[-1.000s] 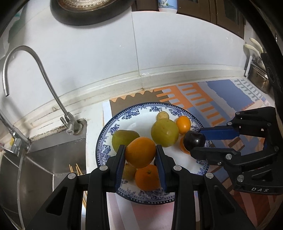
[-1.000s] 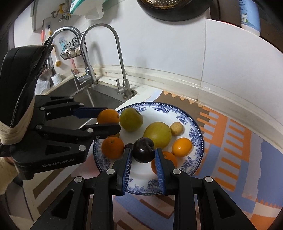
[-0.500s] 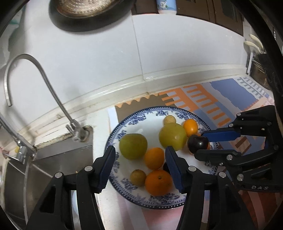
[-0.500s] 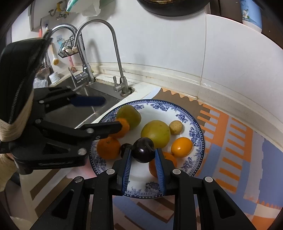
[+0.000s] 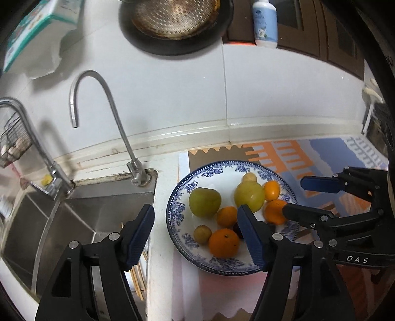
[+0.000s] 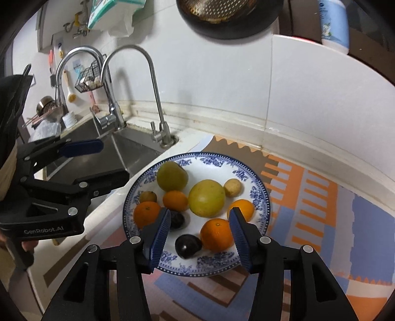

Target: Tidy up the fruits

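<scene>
A blue-rimmed plate (image 6: 262,197) on the counter holds several fruits. Among them are a green fruit (image 6: 171,175), a yellow-green one (image 6: 207,198), oranges and two dark plums. One dark plum (image 6: 188,245) lies on the plate between the fingers of my right gripper (image 6: 200,214), untouched. Those jaws are opening. My left gripper (image 5: 196,214) hovers over the plate's left edge (image 5: 178,195), jaws opening and empty. A small orange (image 5: 226,216) rests on the plate just inside its right finger (image 5: 249,232). In the left wrist view the right gripper (image 5: 293,196) reaches in from the right.
A steel sink (image 5: 74,217) with two faucets (image 5: 112,116) lies left of the plate, with chopsticks (image 5: 138,274) at its edge. A patterned mat (image 6: 321,217) covers the counter to the right. A colander pan (image 5: 172,19) and a bottle (image 5: 265,22) are up on the wall.
The left gripper let go of the small orange, which now lies on the plate, and drew back leftward and up. The right gripper released the dark plum onto the plate.
</scene>
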Motion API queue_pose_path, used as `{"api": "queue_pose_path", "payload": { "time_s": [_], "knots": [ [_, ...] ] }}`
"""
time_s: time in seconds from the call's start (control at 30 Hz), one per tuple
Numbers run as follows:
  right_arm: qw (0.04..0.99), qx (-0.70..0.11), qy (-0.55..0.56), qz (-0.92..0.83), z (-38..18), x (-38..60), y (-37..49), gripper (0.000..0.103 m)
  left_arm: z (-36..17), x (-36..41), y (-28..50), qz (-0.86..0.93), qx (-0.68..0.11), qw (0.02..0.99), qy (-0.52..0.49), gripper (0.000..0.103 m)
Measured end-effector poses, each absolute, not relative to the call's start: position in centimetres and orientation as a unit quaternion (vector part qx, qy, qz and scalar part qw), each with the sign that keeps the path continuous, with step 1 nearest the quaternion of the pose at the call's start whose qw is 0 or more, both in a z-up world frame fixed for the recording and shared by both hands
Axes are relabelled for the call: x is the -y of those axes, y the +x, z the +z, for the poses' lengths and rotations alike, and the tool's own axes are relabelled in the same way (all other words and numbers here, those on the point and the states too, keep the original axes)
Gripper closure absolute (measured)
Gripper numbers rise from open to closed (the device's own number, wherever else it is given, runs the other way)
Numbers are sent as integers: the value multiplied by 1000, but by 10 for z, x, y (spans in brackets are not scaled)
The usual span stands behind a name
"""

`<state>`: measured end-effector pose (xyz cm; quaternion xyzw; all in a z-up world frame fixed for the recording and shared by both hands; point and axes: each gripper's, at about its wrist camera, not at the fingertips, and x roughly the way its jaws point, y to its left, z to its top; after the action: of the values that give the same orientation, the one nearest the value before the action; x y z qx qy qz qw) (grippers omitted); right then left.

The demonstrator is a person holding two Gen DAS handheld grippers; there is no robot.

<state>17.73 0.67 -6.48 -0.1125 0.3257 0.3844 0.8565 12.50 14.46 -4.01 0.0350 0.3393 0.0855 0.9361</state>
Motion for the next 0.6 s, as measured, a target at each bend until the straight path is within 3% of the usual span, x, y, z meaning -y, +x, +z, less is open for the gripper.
{"api": "queue_pose_path", "payload": {
  "time_s": [0.17,0.27,0.37,0.47,0.6],
  "knots": [
    [870,-315,-93,368,-49,15,165,51,-28,-129,107,98,-322,941,28,20],
    [881,-304,-84,352,-40,30,153,41,-21,-119,96,101,-312,944,27,17],
    [890,-298,-81,336,-33,45,141,40,-15,-107,85,102,-304,947,26,13],
    [898,-294,-73,320,-29,61,131,31,-11,-95,74,103,-296,949,33,10],
    [907,-289,-63,299,-22,83,113,30,-5,-81,60,102,-286,952,31,6]
  ]
}}
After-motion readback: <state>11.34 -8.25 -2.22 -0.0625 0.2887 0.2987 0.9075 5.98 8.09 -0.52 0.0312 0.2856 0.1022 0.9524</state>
